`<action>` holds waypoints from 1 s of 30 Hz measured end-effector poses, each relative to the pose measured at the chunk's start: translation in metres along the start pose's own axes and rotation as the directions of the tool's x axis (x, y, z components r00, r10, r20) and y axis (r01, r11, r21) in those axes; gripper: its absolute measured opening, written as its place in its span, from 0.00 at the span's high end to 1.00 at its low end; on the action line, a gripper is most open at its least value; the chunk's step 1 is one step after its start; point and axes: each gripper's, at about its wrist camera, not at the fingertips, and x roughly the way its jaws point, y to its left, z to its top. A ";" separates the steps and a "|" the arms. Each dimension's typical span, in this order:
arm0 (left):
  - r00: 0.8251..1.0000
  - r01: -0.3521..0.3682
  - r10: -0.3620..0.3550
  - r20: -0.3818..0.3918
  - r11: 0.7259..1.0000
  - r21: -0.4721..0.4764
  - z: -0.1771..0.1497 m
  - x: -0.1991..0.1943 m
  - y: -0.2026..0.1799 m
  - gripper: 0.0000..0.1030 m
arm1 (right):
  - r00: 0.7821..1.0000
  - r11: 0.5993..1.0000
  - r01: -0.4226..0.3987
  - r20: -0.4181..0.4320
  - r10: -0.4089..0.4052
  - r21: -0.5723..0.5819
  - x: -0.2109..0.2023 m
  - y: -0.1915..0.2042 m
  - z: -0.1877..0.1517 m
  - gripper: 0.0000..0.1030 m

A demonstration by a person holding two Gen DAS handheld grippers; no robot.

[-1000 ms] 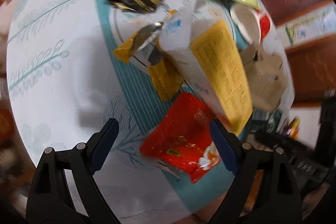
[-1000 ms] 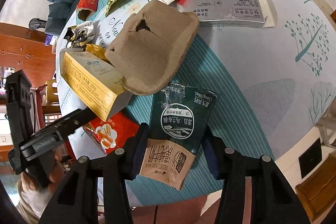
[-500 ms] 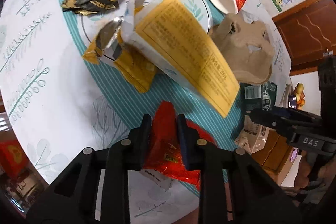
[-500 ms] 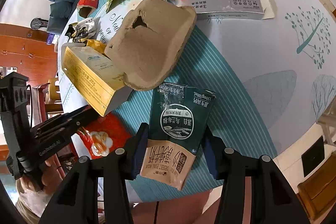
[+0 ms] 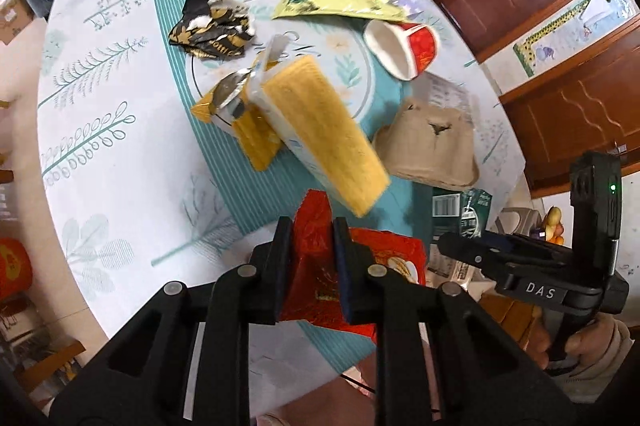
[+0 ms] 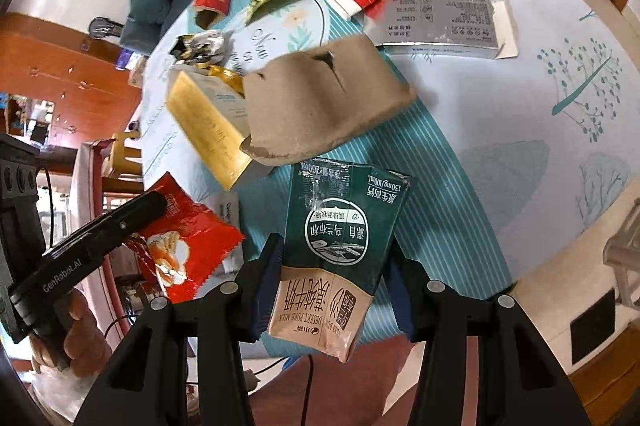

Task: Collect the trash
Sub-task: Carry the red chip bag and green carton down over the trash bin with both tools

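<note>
The red snack wrapper [image 5: 316,266] is pinched between the closed jaws of the left gripper [image 5: 308,242], and it is crumpled where the pads squeeze it. The rest of the wrapper hangs out to the side, past the near edge of the round table [image 5: 100,130]. The green milk carton [image 6: 340,238] is held by the right gripper [image 6: 332,266], with one jaw pressed on each narrow side. The long way of the carton runs straight along the fingers, with its top pointing toward the middle of the table. Both things seem to be lifted off the cloth. More trash is left on the table: the yellow box [image 5: 320,134] and the brown pulp tray [image 5: 432,142] are just ahead. No bin is seen in either view, so which way the held trash must be carried cannot be told.
</note>
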 end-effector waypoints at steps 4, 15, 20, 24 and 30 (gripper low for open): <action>0.998 -0.031 0.030 0.048 1.000 0.000 -0.022 -0.014 -0.024 0.83 | 1.000 0.999 -0.022 -0.003 0.022 -0.032 -0.016 -0.008 -0.010 0.54; 0.996 -0.071 0.077 0.051 0.992 -0.104 -0.080 0.000 -0.077 0.83 | 0.979 0.980 0.057 -0.180 -0.092 -0.191 -0.002 -0.039 -0.042 0.54; 0.993 -0.096 0.105 0.054 0.982 -0.161 -0.103 0.007 -0.090 0.83 | 0.967 0.970 0.054 -0.230 -0.110 -0.238 0.001 -0.057 -0.063 0.54; 0.991 -0.109 0.122 0.048 0.970 -0.216 -0.128 0.016 -0.101 0.83 | 0.957 0.963 0.056 -0.260 -0.127 -0.263 0.009 -0.072 -0.075 0.54; 0.987 -0.134 0.154 0.050 0.950 -0.281 -0.161 0.032 -0.121 0.83 | 0.952 0.946 0.069 -0.263 -0.158 -0.318 0.020 -0.089 -0.088 0.55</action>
